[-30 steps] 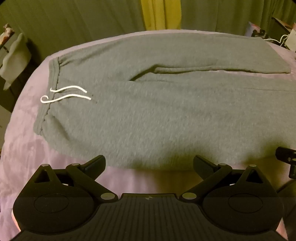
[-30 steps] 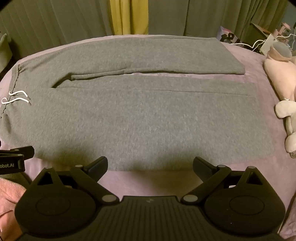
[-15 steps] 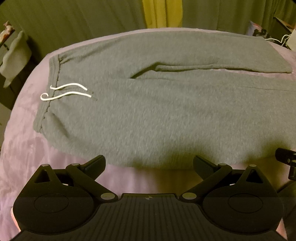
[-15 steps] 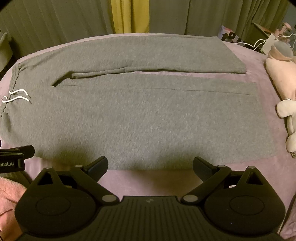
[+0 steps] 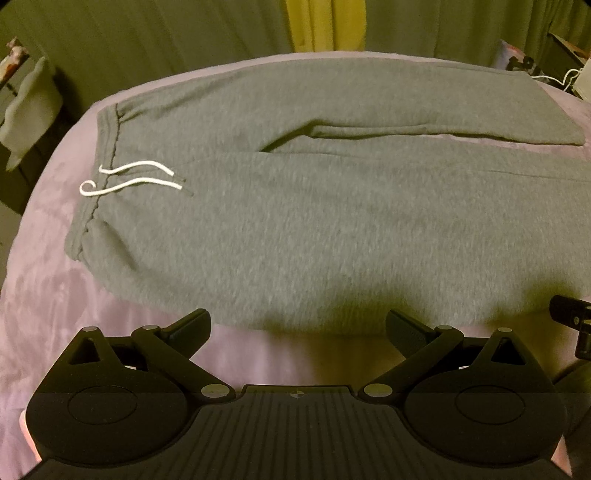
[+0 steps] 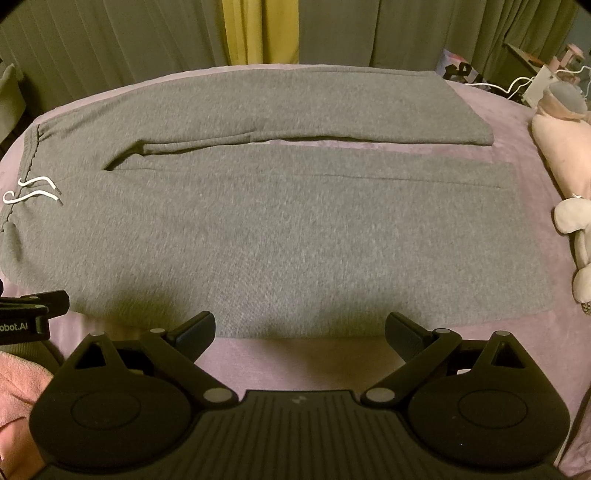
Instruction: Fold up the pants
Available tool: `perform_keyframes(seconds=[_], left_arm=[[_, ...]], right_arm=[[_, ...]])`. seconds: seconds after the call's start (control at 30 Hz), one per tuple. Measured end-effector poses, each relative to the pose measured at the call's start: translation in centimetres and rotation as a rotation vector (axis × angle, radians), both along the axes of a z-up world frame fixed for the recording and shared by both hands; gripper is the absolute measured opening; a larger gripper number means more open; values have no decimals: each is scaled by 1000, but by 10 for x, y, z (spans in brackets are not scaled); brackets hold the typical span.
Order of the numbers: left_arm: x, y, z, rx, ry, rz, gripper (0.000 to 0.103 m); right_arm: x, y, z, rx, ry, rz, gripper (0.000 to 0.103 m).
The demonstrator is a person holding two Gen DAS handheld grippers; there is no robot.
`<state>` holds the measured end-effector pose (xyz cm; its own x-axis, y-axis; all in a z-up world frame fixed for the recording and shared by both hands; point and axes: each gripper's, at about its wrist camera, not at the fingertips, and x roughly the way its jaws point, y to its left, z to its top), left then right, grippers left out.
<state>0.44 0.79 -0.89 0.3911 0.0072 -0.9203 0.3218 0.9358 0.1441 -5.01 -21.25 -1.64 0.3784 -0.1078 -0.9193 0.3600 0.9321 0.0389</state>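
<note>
Grey sweatpants point(image 5: 295, 221) lie flat and spread out on a purple bedcover, waistband at the left, both legs running to the right; they also show in the right wrist view point(image 6: 295, 229). A white drawstring point(image 5: 133, 179) lies on the waist, also seen in the right wrist view point(image 6: 35, 192). My left gripper point(image 5: 298, 326) is open and empty, just short of the pants' near edge by the waist end. My right gripper point(image 6: 300, 328) is open and empty, just short of the near edge of the near leg.
The purple bedcover point(image 5: 51, 280) borders the pants on all sides. Pink and grey plush toys point(image 6: 565, 177) lie at the right edge of the bed. Green and yellow curtains point(image 6: 258, 33) hang behind. White cables and a table point(image 6: 532, 81) stand at the back right.
Both grippers have drifted very slightly; the pants sit a touch higher in the left view. Nothing was taken hold of, and the pants have not moved.
</note>
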Motion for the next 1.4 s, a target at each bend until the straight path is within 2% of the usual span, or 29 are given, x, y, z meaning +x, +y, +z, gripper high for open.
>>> perform_keyframes(seconds=[1.4], left_arm=[[4, -6, -8, 16, 35, -6, 103]], right_arm=[[3, -2, -5, 9, 14, 2, 98]])
